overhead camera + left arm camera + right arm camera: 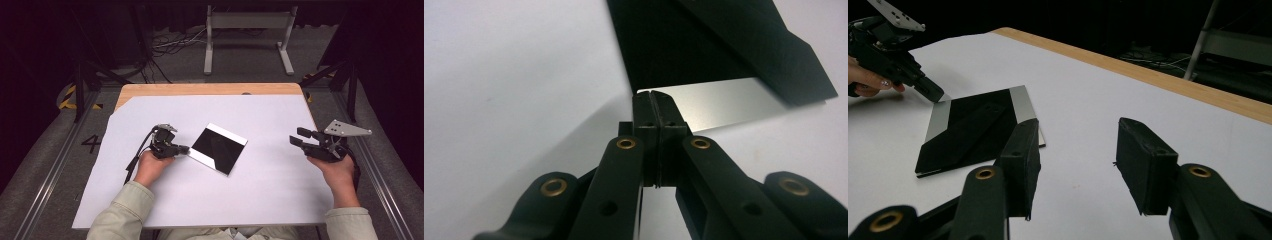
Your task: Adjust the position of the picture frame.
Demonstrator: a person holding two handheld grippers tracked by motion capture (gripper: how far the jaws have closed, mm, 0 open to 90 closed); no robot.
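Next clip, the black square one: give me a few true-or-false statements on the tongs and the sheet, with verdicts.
1. The left tongs are shut, tips at the corner of the black sheet. True.
2. The right tongs grip the sheet. False: they stand open, apart from it, to its right.
3. The sheet lies flat on the white table cover. True.
4. The sheet is all black. False: silver strips run along two opposite edges.

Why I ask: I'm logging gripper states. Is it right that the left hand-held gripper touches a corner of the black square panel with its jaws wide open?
Not quite. The left hand-held gripper does touch a silver-edged corner of the black square panel, but its jaws are shut, pressed together, as the left gripper view shows.
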